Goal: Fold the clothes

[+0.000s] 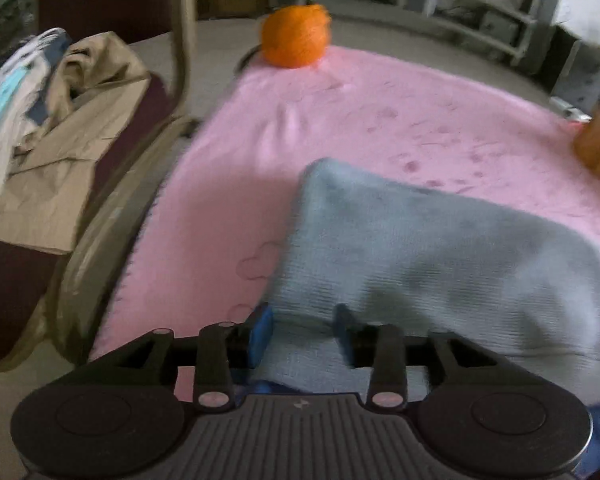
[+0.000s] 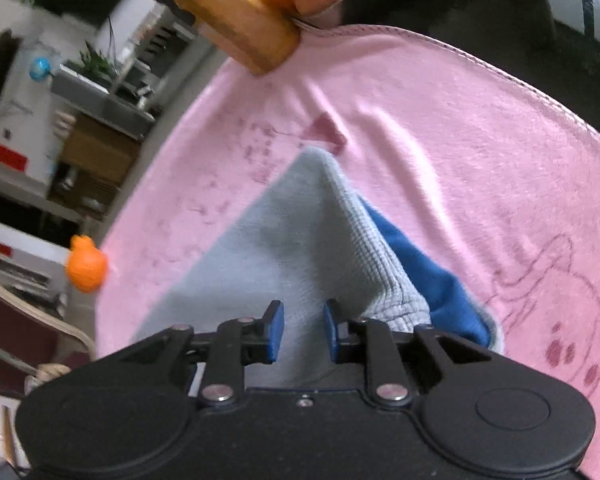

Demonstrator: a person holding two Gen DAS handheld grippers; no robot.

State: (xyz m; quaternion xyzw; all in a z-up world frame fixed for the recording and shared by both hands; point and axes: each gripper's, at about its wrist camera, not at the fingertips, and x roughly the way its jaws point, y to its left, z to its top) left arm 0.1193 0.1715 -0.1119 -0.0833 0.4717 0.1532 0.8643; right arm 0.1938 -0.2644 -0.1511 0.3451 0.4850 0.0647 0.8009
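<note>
A light grey-blue waffle-knit garment (image 1: 440,248) is seen folded on the pink blanket, its corner pointing toward 12 o'clock in the right wrist view. A darker blue layer (image 2: 432,280) is exposed along its 4 o'clock edge.

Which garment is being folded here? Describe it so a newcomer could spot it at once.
Find the pink blanket covering the surface. Near its middle lies a grey-blue knit garment, folded, with a blue inner side. The beige and white clothes are heaped off the blanket, on a chair.
</note>
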